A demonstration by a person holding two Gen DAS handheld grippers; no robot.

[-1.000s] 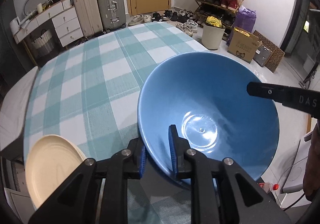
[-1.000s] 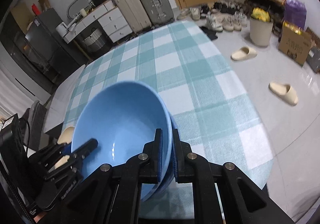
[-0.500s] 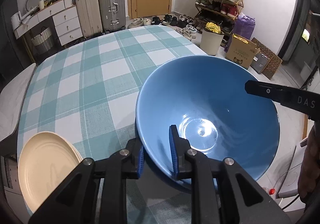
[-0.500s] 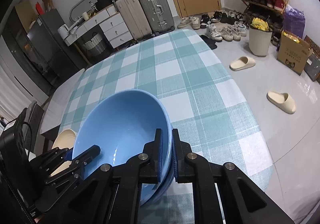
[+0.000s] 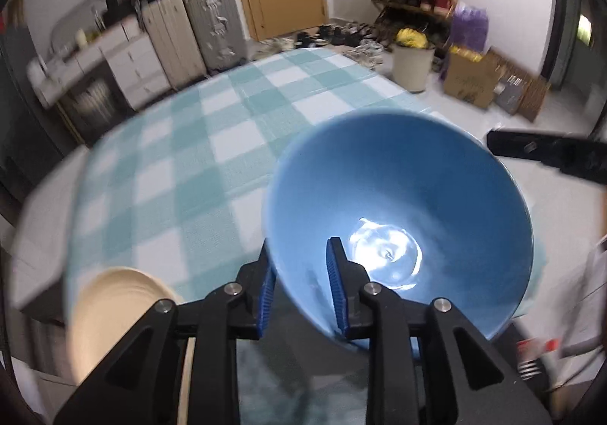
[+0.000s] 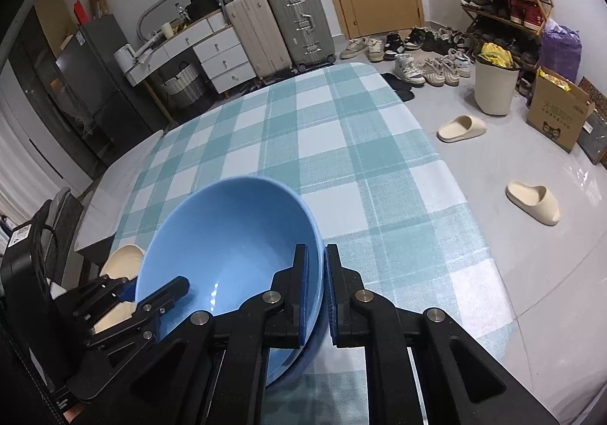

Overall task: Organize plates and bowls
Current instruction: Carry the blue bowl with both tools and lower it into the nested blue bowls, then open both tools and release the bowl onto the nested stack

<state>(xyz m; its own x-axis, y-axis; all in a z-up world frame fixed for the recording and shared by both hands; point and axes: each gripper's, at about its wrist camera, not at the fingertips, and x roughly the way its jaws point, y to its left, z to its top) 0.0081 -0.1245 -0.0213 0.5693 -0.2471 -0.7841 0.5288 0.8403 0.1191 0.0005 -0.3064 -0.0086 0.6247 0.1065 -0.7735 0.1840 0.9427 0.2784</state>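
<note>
Your right gripper pinches the blue bowl tilted above the checked table, while your left gripper, jaws just opening, straddles its rim loosely; one-sided support may let it swing or slip.

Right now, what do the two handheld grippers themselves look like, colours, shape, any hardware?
Both look alike. The left gripper and the right gripper are matte black plastic, each with two angular fingers with triangular cut-outs, joined by round silver bolts. Ribbed blue pads line the inner faces of the fingertips. No sleeve or lettering can be made out in these views.
</note>
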